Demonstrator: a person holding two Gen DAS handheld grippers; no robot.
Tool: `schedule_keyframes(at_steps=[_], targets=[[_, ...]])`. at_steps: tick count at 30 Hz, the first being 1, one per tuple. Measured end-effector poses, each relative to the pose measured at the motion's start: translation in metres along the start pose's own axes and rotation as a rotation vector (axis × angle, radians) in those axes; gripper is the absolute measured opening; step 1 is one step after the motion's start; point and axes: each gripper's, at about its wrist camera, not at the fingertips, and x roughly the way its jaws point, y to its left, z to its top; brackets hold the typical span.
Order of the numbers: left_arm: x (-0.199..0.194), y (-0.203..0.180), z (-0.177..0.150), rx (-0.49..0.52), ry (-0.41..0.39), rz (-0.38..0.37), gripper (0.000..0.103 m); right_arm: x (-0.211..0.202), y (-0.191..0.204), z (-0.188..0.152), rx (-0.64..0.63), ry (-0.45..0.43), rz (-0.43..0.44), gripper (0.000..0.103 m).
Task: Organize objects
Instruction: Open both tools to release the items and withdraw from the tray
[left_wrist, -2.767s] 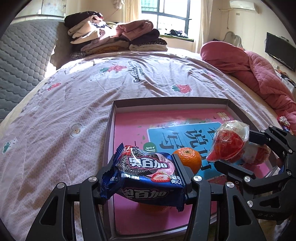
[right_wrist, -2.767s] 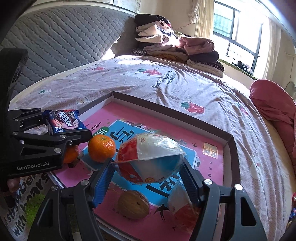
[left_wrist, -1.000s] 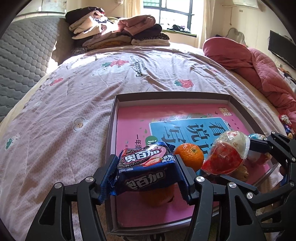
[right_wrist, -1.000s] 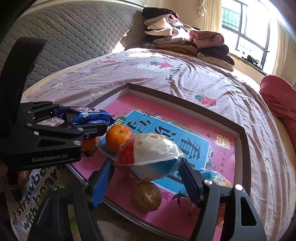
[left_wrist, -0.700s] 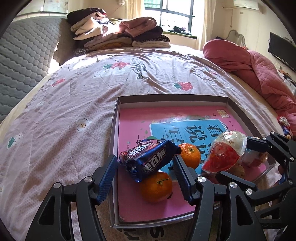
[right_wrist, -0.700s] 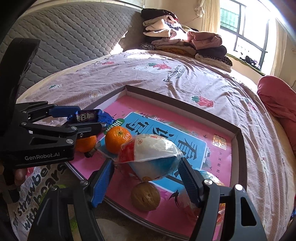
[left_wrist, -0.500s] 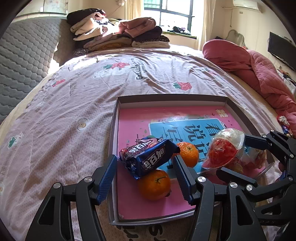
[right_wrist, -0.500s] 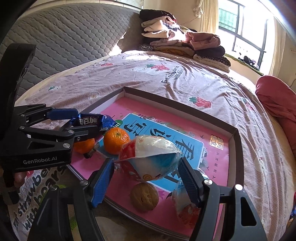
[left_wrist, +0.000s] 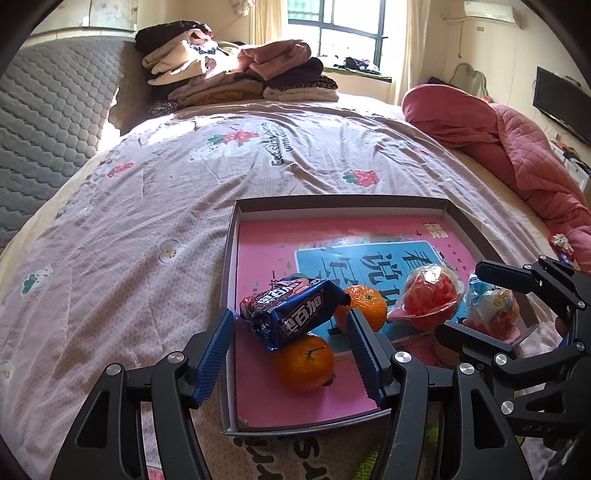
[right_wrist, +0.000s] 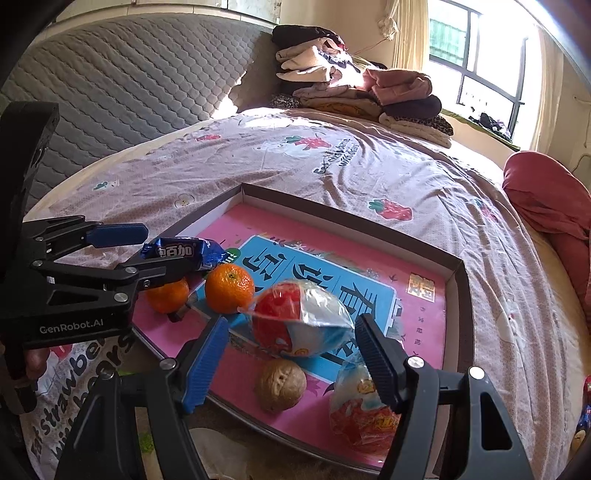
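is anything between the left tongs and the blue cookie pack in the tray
Nothing visible. The left tongs stand open around the blue foil cookie pack, which lies tilted on the nearer round orange tangerine inside the shallow pink-floored cardboard tray. Neither pad presses on it.

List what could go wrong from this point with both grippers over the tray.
The cookie packet leans across two oranges, so it may slide or roll them. The open right gripper brackets the red-and-white wrapped snack; withdrawing carelessly could drag it onto the walnut.
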Motion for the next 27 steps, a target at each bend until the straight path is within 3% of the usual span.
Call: schedule_keyframes(at_steps=[27], targets=[[-0.067, -0.021, 0.000, 0.039, -0.111, 0.003, 0.065, -0.068, -0.009, -0.002, 0.099, -0.101, 0.012, 0.071]])
